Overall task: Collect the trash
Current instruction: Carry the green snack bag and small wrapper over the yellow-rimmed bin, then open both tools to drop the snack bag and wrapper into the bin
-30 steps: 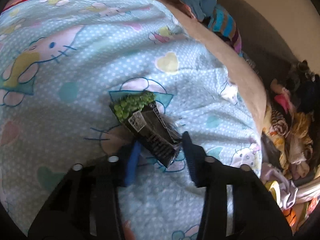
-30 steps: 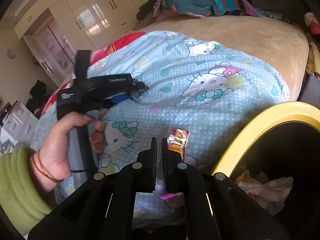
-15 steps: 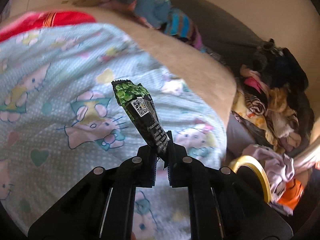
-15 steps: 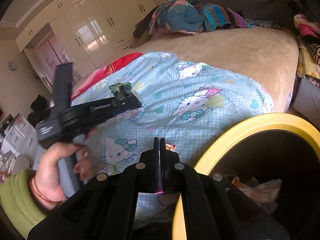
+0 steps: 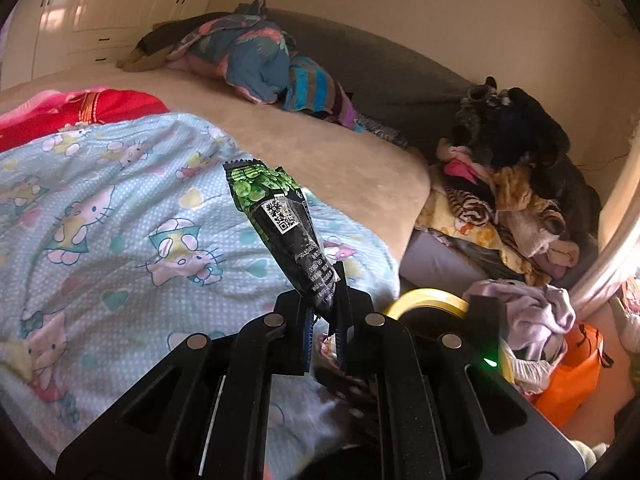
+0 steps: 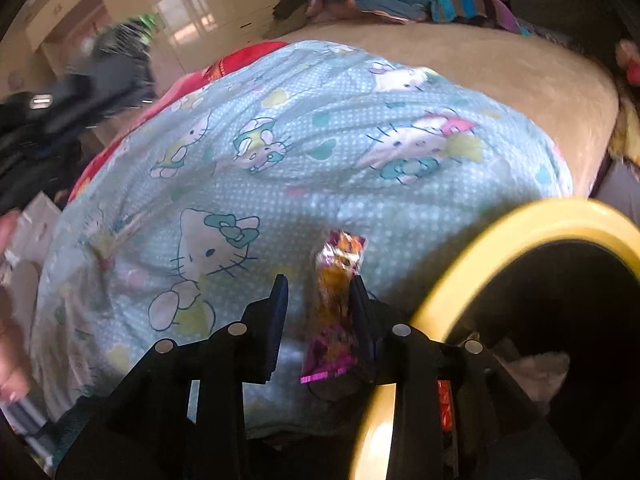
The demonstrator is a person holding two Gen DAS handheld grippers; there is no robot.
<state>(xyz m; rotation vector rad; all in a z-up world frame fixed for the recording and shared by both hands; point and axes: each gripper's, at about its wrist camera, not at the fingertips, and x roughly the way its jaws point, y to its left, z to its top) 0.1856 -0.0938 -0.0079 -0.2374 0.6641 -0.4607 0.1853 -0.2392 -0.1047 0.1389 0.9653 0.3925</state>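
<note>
Lifted off the blue cartoon blanket (image 5: 120, 216) since a second ago, green-black snack wrapper (image 5: 286, 236) pinched in left gripper (image 5: 323, 322) at frame centre, right gripper (image 6: 318, 308) – jaws just parted – orange-pink wrapper (image 6: 336, 304) loose between them, beside yellow-rimmed bin (image 6: 500, 240).

The left gripper (image 5: 322, 312) held a snack packet (image 5: 280, 232) by its lower end, above the cartoon blanket (image 5: 100, 240). The packet stood up and leaned to the left. The blanket lay on the bed (image 5: 320, 152), and a heap of bedding (image 5: 256, 64) lay at the far end of the bed. To the right of the bed was a pile of clothes (image 5: 512, 208). In the right wrist view, a candy wrapper (image 6: 338, 300) lay on the blanket between the fingers of the right gripper (image 6: 318, 292), close to the right finger. The bin (image 6: 500, 248) stood just to its right, with crumpled paper (image 6: 536, 364) inside.
</note>
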